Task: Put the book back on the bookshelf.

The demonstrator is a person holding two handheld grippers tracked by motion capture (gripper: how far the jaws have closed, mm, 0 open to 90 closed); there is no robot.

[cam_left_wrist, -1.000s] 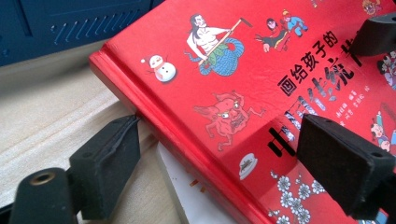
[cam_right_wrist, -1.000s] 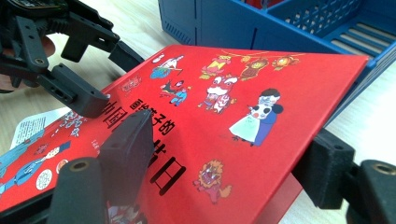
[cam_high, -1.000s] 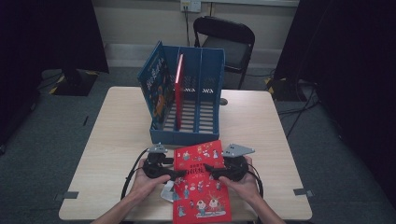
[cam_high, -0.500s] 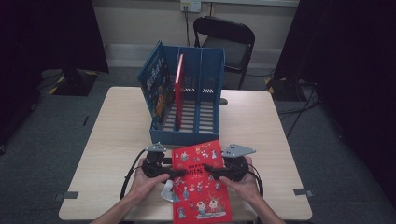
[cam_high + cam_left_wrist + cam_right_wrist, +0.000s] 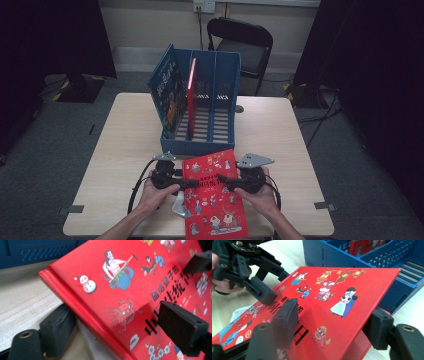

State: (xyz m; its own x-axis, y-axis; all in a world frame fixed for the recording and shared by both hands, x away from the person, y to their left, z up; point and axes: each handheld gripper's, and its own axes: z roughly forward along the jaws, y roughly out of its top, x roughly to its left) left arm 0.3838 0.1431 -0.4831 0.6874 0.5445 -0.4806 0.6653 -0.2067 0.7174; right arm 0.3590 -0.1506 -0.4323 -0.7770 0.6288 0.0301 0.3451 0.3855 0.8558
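We hold the red picture book [image 5: 212, 192] with the left gripper [image 5: 192, 184]; the right gripper [image 5: 223, 180] jaws have been closing around it. Placing it into the blue file rack [image 5: 215, 107] remains.

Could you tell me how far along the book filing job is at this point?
Done: a blue book and a thin red one stand in the blue rack. In hand: both grippers straddle the red picture book, the right gripper just closing. Left: lifting and slotting it.
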